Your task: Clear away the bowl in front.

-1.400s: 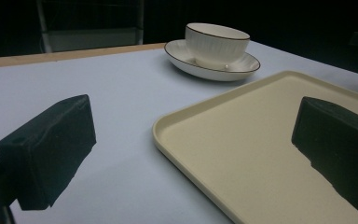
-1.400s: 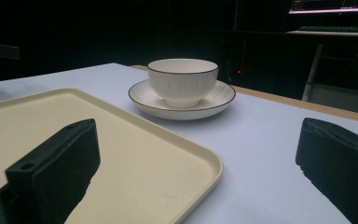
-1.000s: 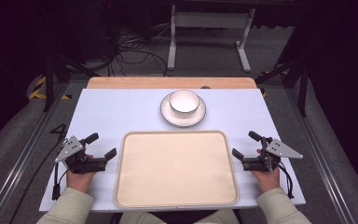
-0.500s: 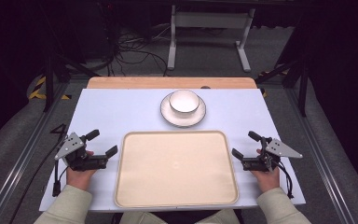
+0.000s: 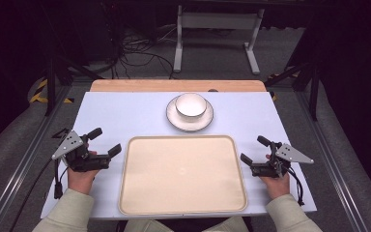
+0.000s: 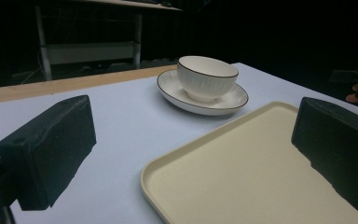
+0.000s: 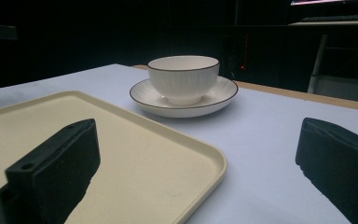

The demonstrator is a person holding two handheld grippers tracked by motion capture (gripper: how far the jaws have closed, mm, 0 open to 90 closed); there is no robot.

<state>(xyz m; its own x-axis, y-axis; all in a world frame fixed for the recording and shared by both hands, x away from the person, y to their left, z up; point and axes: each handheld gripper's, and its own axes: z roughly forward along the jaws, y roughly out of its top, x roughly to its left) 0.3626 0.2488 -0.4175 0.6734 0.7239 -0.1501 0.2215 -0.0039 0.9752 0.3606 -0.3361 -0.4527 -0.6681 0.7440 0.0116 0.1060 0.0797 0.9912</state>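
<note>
Squarely between both grippers lies the cream tray (image 5: 182, 174), a bare rounded rectangle with a low raised rim, at the near middle of the table (image 5: 125, 113). Left gripper (image 5: 104, 145) and right gripper (image 5: 253, 150) flank it, jaws spread wide, gripping nothing. Beyond it, a white bowl (image 5: 191, 104) sits on a saucer (image 5: 174, 118).

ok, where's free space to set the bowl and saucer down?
The whole cream tray is bare, between the left gripper and right gripper. Table corners flanking the bowl on its saucer are free. Crowded: tray's left and right edges, by the grippers.
</note>
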